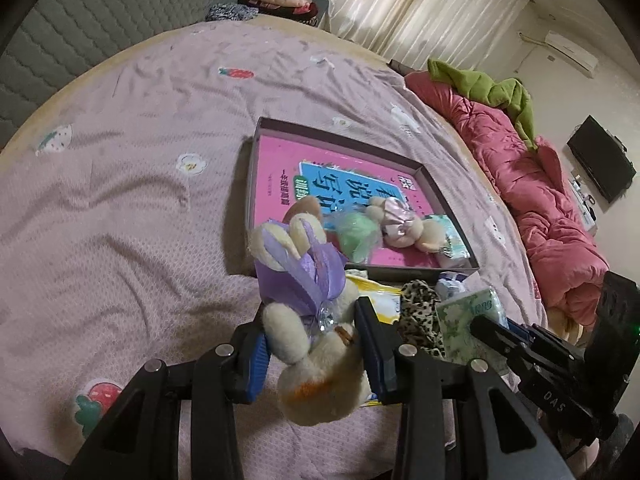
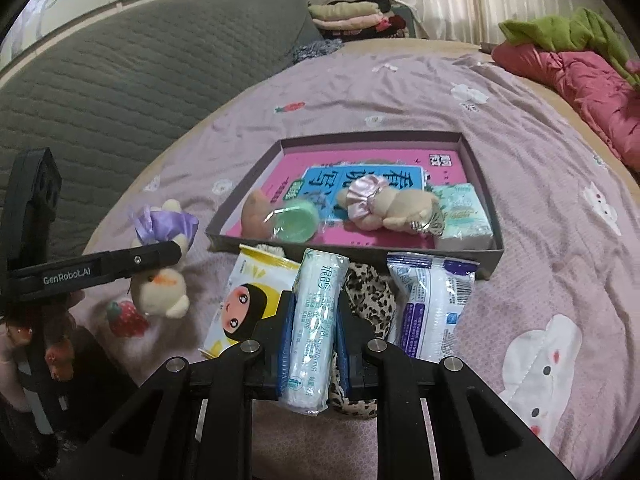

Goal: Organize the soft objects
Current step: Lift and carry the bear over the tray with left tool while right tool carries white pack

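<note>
My left gripper is shut on a cream plush bunny with a purple bow, held above the bed near the tray's front left corner; it also shows in the right wrist view. My right gripper is shut on a green tissue pack, seen edge-on, in front of the tray. The shallow grey tray holds a pink book, a plush bunny with a pink bow, a green round pad, a brown plush piece and a tissue pack.
On the pink bedsheet in front of the tray lie a yellow wipes pack, a leopard-print cloth and a blue-white pack. A red quilt lies at the right. Folded clothes are stacked at the back.
</note>
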The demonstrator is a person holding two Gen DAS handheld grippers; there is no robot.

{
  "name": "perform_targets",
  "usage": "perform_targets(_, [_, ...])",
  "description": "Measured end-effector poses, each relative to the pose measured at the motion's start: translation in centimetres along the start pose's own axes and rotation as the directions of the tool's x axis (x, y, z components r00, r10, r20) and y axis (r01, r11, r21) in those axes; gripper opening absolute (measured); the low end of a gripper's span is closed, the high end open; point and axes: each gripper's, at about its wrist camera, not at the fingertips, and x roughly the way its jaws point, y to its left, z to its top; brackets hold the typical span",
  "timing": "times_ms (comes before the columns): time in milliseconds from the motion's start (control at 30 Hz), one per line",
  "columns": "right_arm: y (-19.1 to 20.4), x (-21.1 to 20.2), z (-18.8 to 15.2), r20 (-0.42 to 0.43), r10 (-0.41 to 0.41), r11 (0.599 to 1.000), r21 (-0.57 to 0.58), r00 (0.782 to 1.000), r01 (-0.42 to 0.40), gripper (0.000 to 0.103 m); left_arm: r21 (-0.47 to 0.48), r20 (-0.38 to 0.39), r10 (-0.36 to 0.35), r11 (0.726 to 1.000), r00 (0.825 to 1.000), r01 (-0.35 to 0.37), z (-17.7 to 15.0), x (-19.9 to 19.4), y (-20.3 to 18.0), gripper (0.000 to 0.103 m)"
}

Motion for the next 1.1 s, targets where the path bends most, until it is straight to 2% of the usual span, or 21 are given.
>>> perform_targets(633, [-1.5,-4.1,1.2,0.126,-0.010,0.999,0.049,0.992,0.004,0.019,0.081,0.046,-0.025,0.997,0.999,0.021,1.0,-2.4,-4.6,0.040])
perform_targets(1100, [-2.4,-5.0,1.7,0.163,-0.040,0.997,0.065,0.986,0.029,0.019,0.134,0.044,-0.043,0.990,0.998,0.037,2.0,-1.8,-7.9,0.040])
